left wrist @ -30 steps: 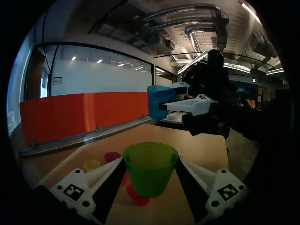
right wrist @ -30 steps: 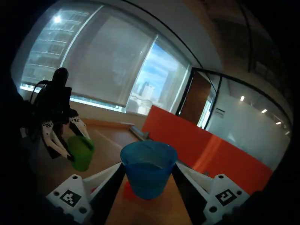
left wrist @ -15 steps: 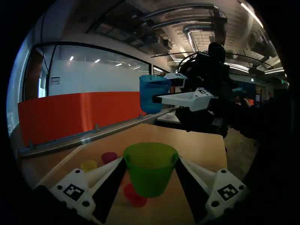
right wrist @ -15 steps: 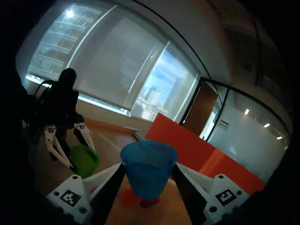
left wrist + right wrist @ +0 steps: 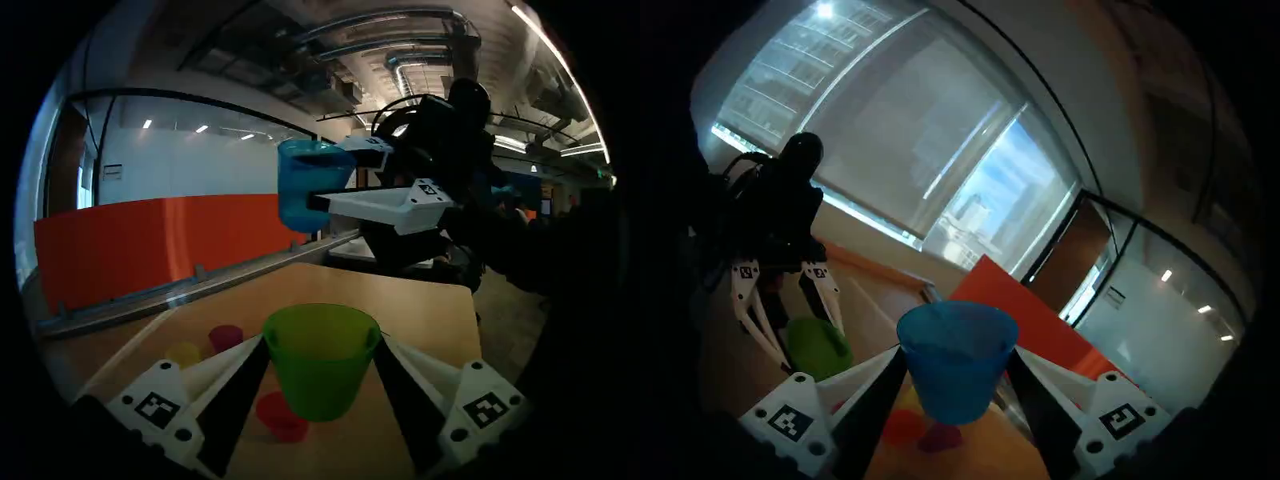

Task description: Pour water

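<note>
Wooden table, right claw high, clamping blue cup

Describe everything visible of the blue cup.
The blue cup is a translucent plastic-looking tumbler, wider at its rim than its base, with no handle. The right tool is shut on it, one finger pressing each side. In the left gripper view it hangs in the air, near upright, above the wooden table and higher than the green cup. Whether it holds water is unclear.
</note>
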The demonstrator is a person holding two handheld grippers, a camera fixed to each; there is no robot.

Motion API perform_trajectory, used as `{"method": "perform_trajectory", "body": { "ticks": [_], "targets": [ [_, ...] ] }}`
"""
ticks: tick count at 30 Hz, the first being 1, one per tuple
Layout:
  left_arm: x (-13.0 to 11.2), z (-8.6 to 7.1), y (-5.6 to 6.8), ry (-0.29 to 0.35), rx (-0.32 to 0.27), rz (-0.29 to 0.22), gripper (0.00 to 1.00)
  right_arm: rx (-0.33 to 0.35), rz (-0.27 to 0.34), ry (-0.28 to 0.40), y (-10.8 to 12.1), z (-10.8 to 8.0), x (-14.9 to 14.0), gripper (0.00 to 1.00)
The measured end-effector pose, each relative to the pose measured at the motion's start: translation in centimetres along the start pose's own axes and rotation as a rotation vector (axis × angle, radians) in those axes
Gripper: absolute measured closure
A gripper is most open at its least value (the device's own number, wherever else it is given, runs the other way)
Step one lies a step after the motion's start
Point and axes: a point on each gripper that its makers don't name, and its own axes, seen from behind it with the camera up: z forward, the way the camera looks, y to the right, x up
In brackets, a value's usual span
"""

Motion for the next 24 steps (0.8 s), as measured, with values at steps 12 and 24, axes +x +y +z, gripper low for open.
{"method": "perform_trajectory", "body": {
  "ticks": [12,24],
  "targets": [
    [0.1,0.2,0.3,0.004,-0.010,-0.001,0.13,-0.007,-0.119,0.015,0.2,0.4,1.1,0.13],
    [0.4,0.3,0.7,0.012,-0.018,-0.001,0.13,-0.006,-0.218,0.010,-0.2,0.7,1.9,0.13]
  ]
}}
